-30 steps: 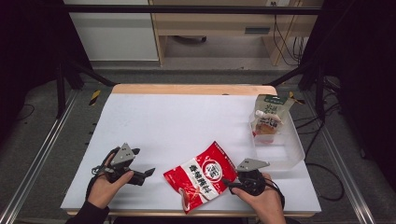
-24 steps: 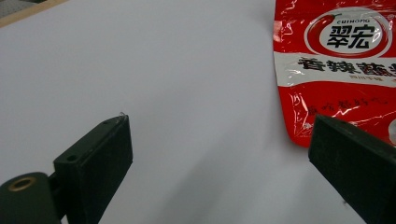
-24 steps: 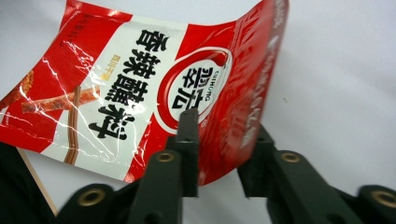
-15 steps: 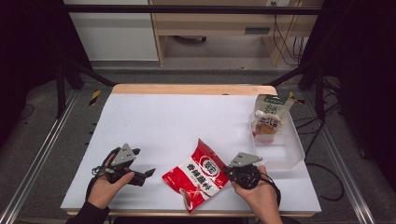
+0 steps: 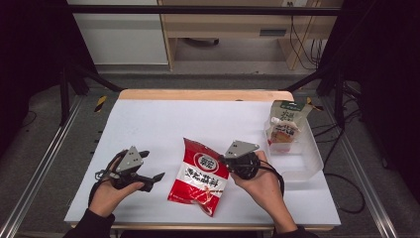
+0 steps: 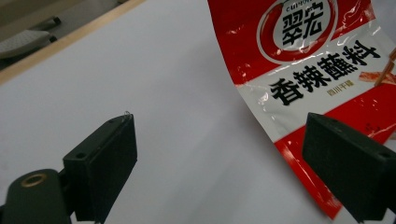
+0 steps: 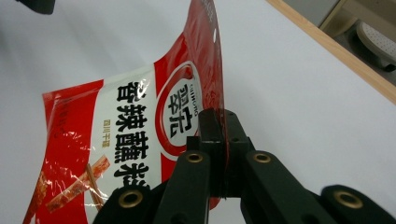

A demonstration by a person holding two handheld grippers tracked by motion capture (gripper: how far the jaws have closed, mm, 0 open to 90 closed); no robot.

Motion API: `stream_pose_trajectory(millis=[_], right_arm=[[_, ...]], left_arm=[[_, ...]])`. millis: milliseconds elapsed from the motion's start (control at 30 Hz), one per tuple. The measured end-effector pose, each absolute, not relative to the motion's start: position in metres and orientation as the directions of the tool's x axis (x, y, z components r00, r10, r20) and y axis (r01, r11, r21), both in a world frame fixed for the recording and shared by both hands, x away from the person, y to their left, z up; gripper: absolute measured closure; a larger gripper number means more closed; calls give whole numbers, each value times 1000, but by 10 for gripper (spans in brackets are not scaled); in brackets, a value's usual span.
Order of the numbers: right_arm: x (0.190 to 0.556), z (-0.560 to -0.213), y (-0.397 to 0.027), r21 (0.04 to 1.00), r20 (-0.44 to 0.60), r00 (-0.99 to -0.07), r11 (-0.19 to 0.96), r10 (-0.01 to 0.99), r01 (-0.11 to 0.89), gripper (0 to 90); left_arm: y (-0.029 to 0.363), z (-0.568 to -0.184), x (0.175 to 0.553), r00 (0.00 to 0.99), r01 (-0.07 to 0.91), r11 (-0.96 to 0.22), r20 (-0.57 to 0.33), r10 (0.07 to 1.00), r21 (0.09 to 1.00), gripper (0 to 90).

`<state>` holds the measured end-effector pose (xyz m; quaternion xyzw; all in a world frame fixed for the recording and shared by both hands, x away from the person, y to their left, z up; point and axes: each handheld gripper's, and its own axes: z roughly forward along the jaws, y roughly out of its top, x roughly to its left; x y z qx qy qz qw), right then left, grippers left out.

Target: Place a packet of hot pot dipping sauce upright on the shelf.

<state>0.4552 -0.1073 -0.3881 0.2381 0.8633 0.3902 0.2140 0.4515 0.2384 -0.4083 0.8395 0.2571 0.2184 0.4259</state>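
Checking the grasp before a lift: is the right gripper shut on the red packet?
Shut on it: the right gripper pinches the red packet edge between closed jaws.

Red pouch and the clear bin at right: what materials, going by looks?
Red pouch: probably thin glossy plastic film; it shows glare streaks, wrinkles and bends where the right gripper pinches it.
Clear bin: likely rigid translucent plastic; table shows through its walls.

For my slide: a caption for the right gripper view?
Right gripper pinching the edge of a red snack packet above the white table.
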Motion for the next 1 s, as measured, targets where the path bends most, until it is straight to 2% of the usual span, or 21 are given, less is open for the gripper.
stream_pose_trajectory(millis=[200, 367, 567, 833, 1000], right_arm=[[470, -384, -94, 784, -191, -817, 585, 544, 206, 900], [479, -378, -82, 793, -206, -829, 585, 520, 170, 900], [479, -371, -74, 809, -215, -835, 572, 507, 139, 900], [472, -363, -68, 826, -237, -843, 556, 483, 86, 900], [468, -360, -66, 835, -232, -851, 546, 471, 74, 900]], left_arm=[[238, -389, 474, 783, 234, -499, 142, 606, 835, 113], [238, -383, 491, 794, 257, -476, 97, 600, 841, 120], [232, -388, 482, 820, 243, -510, 106, 562, 825, 120], [227, -387, 479, 825, 251, -500, 87, 558, 829, 144], [223, -388, 479, 834, 243, -506, 89, 544, 828, 224]])
